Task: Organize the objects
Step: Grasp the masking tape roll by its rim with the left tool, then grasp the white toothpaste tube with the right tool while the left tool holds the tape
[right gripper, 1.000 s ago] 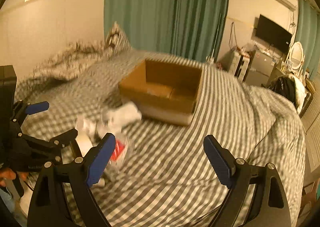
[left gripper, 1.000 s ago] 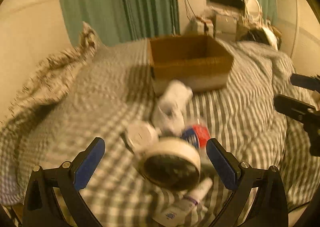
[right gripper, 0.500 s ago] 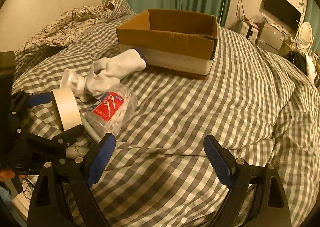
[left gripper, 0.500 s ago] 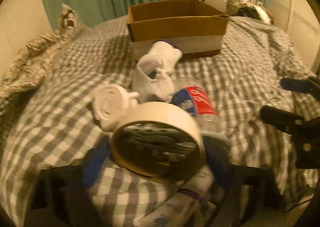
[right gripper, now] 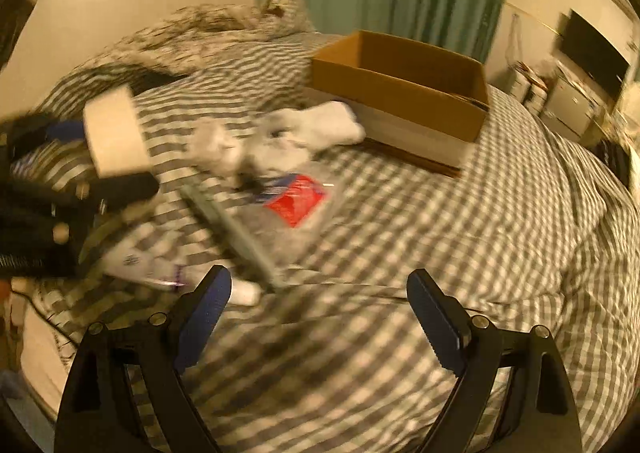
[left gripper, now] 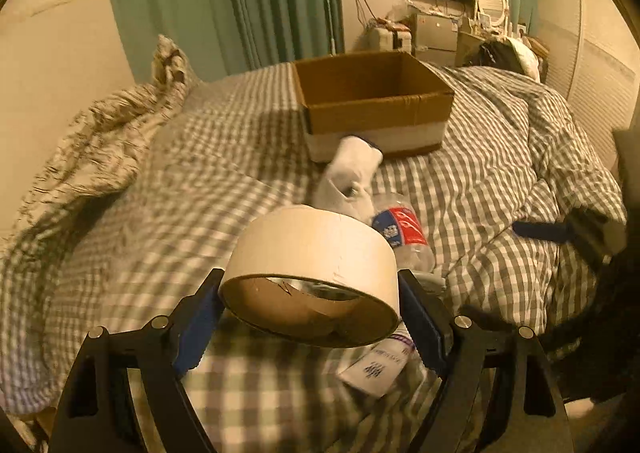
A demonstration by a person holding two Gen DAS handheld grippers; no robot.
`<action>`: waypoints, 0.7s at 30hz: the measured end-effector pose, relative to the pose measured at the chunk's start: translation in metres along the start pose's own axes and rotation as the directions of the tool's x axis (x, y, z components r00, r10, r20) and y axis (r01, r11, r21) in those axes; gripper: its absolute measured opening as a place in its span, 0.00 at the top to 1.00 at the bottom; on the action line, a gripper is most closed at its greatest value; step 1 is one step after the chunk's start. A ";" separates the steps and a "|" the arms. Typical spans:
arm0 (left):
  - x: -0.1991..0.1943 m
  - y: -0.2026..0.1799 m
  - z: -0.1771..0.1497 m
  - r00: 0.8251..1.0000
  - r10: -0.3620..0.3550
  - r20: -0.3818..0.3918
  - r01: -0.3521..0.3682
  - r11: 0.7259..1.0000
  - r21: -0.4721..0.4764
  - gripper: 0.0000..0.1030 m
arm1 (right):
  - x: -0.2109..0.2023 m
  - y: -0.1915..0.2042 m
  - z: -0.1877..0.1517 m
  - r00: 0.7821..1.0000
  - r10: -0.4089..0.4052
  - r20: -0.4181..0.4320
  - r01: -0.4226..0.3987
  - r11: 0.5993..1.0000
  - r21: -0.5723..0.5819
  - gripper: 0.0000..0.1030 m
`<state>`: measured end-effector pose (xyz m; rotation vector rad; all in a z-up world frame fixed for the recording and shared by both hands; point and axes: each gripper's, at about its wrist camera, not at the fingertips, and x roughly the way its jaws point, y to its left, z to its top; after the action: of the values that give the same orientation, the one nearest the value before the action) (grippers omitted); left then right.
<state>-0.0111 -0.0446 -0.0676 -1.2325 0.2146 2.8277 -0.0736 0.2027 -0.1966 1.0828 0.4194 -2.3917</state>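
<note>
Your left claw (left gripper: 310, 317) has closed on the tape roll (left gripper: 312, 273) and lifted it off the bed (left gripper: 500, 157); next, the cardboard box (left gripper: 372, 101) ahead. Your right claw (right gripper: 316, 317) hangs open, empty, near the bottle (right gripper: 292, 201).

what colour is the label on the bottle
Red and blue with white print on the bottle; clearest in the left wrist view.

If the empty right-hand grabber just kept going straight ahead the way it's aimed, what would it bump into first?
Probably the checked bedcover. The right gripper, jaws open and empty, points over bare cover. The plastic bottle lies left of that line, and the cardboard box sits farther back. The picture is blurred, so depth is uncertain.
</note>
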 end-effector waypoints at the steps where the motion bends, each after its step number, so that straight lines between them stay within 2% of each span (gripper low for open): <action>1: -0.002 0.002 0.000 1.000 -0.001 0.001 0.001 1.000 0.001 0.17 | 0.000 0.007 0.000 1.000 0.013 -0.002 -0.013 1.000 -0.019 0.13; 5: -0.002 0.008 -0.004 1.000 -0.003 -0.007 0.004 1.000 0.007 0.17 | 0.010 0.035 -0.004 0.998 0.054 -0.029 -0.057 0.994 -0.090 0.13; 8: 0.001 0.010 -0.008 1.000 -0.007 -0.015 0.007 1.000 0.011 0.17 | 0.023 0.049 -0.009 0.997 0.053 -0.059 -0.061 0.990 -0.126 0.15; 10: 0.003 0.010 -0.010 1.000 -0.005 -0.015 0.005 1.000 0.013 0.17 | 0.034 0.054 -0.011 0.996 0.047 -0.082 -0.058 0.989 -0.135 0.21; 16: 0.006 0.014 -0.011 1.000 -0.011 -0.021 0.011 1.000 0.008 0.17 | 0.050 0.057 -0.006 0.994 0.063 -0.086 -0.073 0.990 -0.117 0.26; 17: 0.006 0.014 -0.011 1.000 -0.015 -0.020 0.015 1.000 0.005 0.17 | 0.052 0.057 -0.004 0.995 0.057 -0.082 -0.067 0.991 -0.119 0.29; 19: 0.005 0.014 -0.011 1.000 -0.014 -0.019 0.015 1.000 0.007 0.17 | 0.054 0.054 -0.002 0.994 0.075 -0.082 -0.084 0.990 -0.110 0.60; 21: 0.005 0.014 -0.011 1.000 -0.013 -0.020 0.013 1.000 0.008 0.17 | 0.058 0.055 -0.003 0.993 0.079 -0.092 -0.089 0.990 -0.107 0.65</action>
<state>-0.0082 -0.0601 -0.0771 -1.2558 0.2184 2.8019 -0.0756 0.1409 -0.2470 1.1355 0.5207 -2.2261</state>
